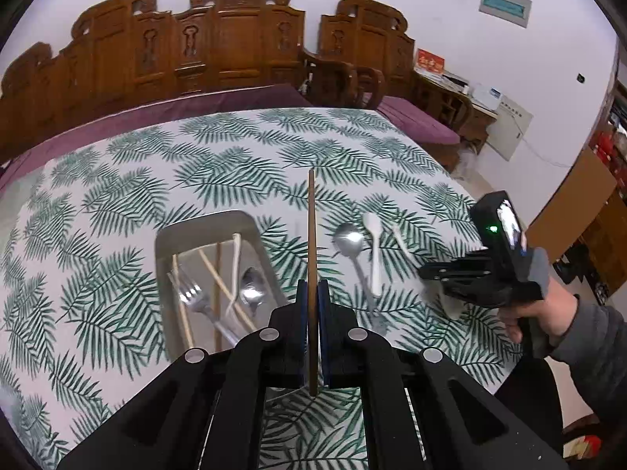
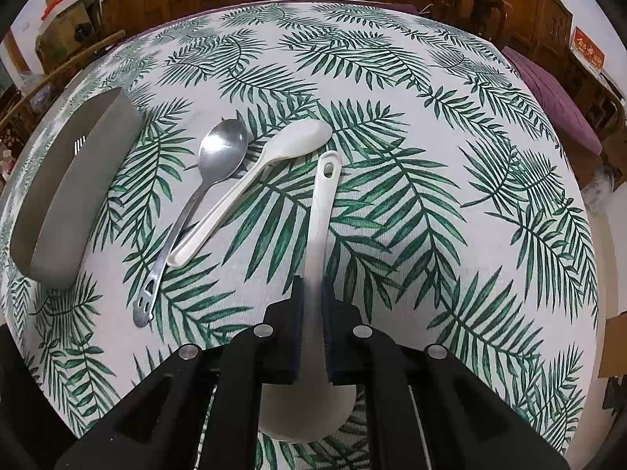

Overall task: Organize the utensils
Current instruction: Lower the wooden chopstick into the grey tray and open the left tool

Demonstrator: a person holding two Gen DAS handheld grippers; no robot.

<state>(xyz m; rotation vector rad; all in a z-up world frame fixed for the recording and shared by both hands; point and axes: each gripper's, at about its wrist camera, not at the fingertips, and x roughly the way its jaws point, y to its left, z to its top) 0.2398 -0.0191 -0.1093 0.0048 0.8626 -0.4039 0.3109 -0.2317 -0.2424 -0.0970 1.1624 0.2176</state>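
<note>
Utensils for sorting sit split between the grey tray (image 1: 166,235) at nine o'clock, already holding a fork (image 1: 192,293), a steel spoon (image 1: 250,288) and pale chopsticks (image 1: 223,286), and the leaf-print tablecloth (image 1: 137,164) beside it. At centre, my left gripper (image 1: 312,293) pinches a brown chopstick (image 1: 311,235) upright, clear of the cloth, probably so it can drop lengthwise into the tray. Toward two o'clock lie a metal spoon (image 2: 219,152) and a white plastic spoon (image 2: 274,156), side by side and not yet touched. At three o'clock my right gripper (image 2: 312,293) has its pads pressed on the handle of a white ladle-type spoon (image 2: 323,199), bowl tucked beneath the jaws, seemingly my next piece for the tray.
</note>
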